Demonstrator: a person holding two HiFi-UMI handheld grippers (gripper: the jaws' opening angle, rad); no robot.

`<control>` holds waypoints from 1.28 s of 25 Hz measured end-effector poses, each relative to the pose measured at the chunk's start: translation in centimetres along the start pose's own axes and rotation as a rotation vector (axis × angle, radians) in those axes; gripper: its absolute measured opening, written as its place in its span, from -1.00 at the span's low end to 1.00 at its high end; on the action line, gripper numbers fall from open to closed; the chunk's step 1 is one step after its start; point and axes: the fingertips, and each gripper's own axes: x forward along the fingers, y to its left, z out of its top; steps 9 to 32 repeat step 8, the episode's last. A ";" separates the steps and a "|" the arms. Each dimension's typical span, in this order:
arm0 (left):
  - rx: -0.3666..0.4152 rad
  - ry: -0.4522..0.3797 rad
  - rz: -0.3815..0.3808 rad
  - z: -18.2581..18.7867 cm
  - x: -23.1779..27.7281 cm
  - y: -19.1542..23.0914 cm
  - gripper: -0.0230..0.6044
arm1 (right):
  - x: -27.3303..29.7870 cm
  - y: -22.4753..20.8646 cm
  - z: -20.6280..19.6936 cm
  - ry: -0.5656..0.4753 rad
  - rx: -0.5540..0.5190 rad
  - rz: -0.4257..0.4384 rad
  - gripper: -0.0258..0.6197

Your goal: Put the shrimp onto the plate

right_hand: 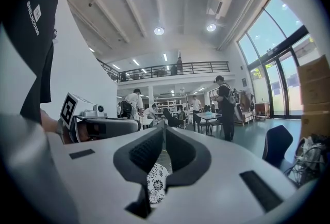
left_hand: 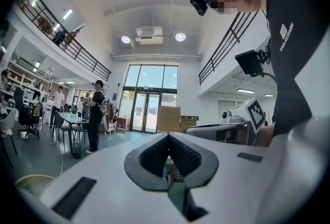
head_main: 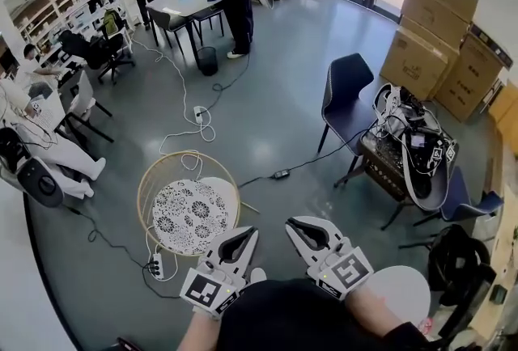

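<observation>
No shrimp and no plate show in any view. I hold both grippers close to my body, high above the floor. My left gripper (head_main: pixel 243 238) is shut with nothing between its jaws, and its ribbed pads meet at the tip (left_hand: pixel 168 138). My right gripper (head_main: pixel 298 226) is also shut and empty, its pads pressed together (right_hand: pixel 164 129). Each gripper shows in the other's view, side by side at about the same height. Below and ahead of the left gripper stands a small round table with a white patterned top (head_main: pixel 190 213) inside a wicker ring.
A dark blue chair (head_main: pixel 346 99) and a low stand heaped with cables and devices (head_main: pixel 409 155) are ahead on the right. Cardboard boxes (head_main: pixel 441 26) stack at the far right. A power strip (head_main: pixel 156 265) and cords lie on the floor. People stand at tables far back.
</observation>
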 end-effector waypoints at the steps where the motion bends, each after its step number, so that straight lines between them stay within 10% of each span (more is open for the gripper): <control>1: 0.000 0.000 0.000 0.0 0.1 0.0 -0.91 | -0.1 0.0 -0.1 0.003 0.004 -0.001 -0.82; 32: -0.013 0.012 -0.010 0.0 0.3 0.1 -0.91 | -0.3 -0.6 -0.5 0.012 0.024 -0.022 -0.82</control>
